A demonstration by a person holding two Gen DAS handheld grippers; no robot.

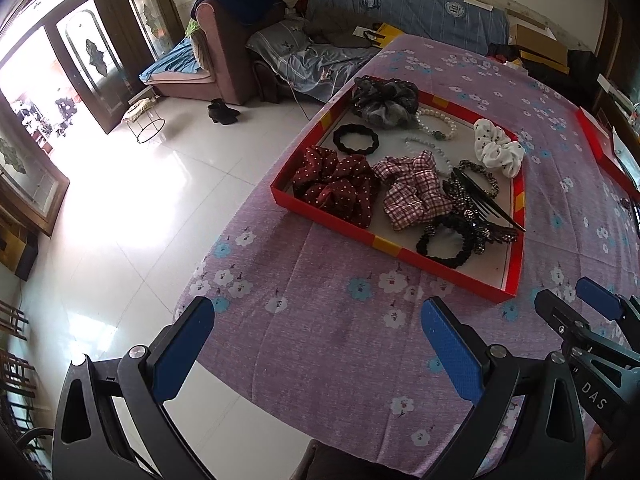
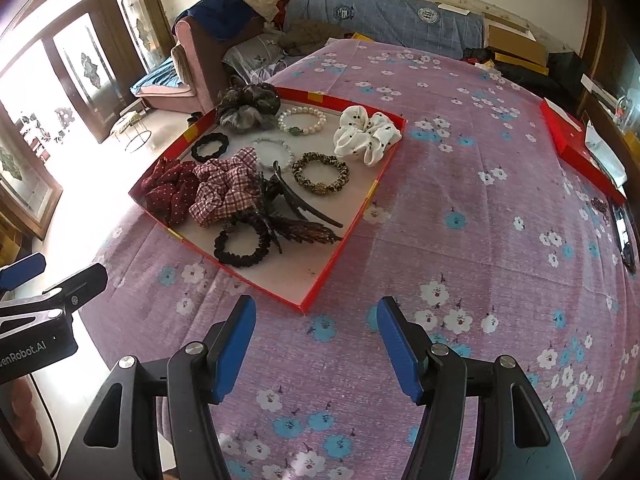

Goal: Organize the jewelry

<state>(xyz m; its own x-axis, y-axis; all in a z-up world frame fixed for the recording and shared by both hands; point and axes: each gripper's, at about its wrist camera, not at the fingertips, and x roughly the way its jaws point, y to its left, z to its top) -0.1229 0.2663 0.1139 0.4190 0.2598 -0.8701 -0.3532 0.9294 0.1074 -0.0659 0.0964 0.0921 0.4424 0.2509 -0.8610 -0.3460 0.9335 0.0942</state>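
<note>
**Both grippers open and empty, short of the red tray**

Your left gripper (image 1: pixel 316 344) hangs over the purple floral tablecloth (image 2: pixel 460 208) with its blue pads spread wide and nothing between them. Your right gripper (image 2: pixel 316 344) stands the same way — pads well apart, only bare cloth in the gap. Neither one touches the tray or anything in it.

The jewelry and hair pieces all lie in the shallow red tray (image 2: pixel 352 216), which sits on the cloth ahead of both grippers, its near corner just beyond your right gripper's pads. Inside, at the far end, you have a grey scrunchie (image 2: pixel 246 106), a pearl bracelet (image 2: pixel 302 120) with a green bead, and a white dotted scrunchie (image 2: pixel 366 134) that leans on the tray's right wall. Toward the middle lie a small black hair tie (image 2: pixel 209 147), a pale beaded bracelet (image 2: pixel 274 152) and a leopard-print hair tie (image 2: pixel 320 174). Nearer you are a dark red dotted scrunchie (image 2: pixel 168 192), a pink checked scrunchie (image 2: pixel 228 192) that overlaps it, a dark hair claw (image 2: pixel 304 204), and a black scrunchie (image 2: pixel 242 246) — the beaded piece lying across it may be a barrette, though the pile is too tangled to tell.

A second red box (image 2: pixel 580 152) lies at the right edge of the table, well apart from the tray.
</note>
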